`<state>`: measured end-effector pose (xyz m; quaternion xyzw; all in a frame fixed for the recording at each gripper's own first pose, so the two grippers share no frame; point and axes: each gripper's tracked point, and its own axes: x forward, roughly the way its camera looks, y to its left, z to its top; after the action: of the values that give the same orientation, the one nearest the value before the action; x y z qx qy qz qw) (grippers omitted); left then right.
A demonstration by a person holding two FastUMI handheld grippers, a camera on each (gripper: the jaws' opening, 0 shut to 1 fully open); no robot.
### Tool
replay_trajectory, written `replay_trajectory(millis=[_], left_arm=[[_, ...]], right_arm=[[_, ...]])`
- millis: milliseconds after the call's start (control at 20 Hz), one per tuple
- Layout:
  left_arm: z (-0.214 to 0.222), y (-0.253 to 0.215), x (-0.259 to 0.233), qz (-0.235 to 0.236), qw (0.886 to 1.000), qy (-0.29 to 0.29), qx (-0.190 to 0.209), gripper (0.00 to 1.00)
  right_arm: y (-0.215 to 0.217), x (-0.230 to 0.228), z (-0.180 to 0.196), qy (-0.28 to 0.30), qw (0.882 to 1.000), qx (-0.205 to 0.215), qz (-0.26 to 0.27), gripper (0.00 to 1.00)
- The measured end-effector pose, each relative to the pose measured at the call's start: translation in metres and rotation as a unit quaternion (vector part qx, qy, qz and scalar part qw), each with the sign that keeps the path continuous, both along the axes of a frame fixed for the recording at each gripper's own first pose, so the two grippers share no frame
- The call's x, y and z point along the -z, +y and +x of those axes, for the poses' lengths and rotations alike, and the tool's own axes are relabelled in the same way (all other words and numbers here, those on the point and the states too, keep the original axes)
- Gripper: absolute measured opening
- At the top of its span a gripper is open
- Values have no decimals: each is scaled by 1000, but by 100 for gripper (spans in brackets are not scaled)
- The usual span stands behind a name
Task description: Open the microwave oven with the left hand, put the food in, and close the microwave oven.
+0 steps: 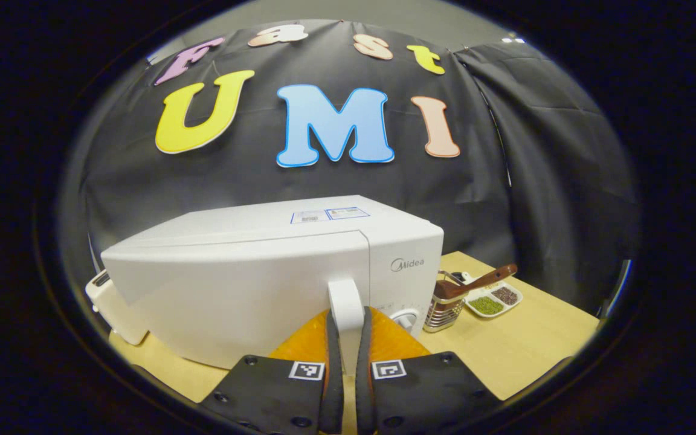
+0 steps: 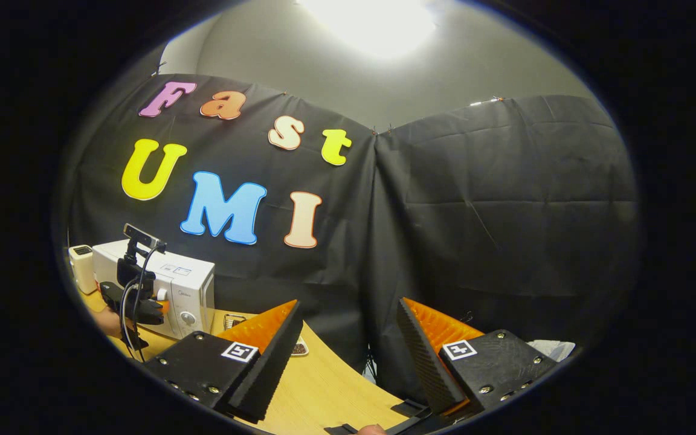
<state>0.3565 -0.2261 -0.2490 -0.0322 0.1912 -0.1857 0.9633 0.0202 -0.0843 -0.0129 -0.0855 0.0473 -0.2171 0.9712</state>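
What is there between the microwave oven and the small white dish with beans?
A wire holder with a brown-handled utensil stands between the microwave oven and the divided dish, on the wooden table; the left gripper view shows this.

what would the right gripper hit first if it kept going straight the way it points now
Probably the black cloth wall. The open right gripper points past the table edge; nothing nearer shows, though depth is unclear.

Both views are sharp in the middle and bend strongly toward the edges, where they darken. In the right gripper view a ceiling light [image 2: 378, 24] glares to pure white on the grey wall [image 2: 505, 66]. The microwave [image 1: 251, 272] is evenly lit, with soft shadow beneath.
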Motion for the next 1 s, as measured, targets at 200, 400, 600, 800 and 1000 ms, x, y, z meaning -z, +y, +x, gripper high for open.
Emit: replay_trajectory(millis=[200,400,600,800,1000], left_arm=[[-42,14,-6,11,1000,-14,-5,13],[-72,30,-8,7,1000,0,-7,13],[-105,51,-11,20,999,2,-35,13],[-136,78,-12,41,997,6,-70,12],[-169,112,-11,59,992,16,-110,12]], right_arm=[[-3,-2,4,-12,999,-24,20,95],[1,-3,8,-20,997,-67,25,95],[7,4,1,-20,992,-115,41,95],[7,15,-9,-12,985,-161,55,95],[12,29,-15,2,975,-209,78,95]])
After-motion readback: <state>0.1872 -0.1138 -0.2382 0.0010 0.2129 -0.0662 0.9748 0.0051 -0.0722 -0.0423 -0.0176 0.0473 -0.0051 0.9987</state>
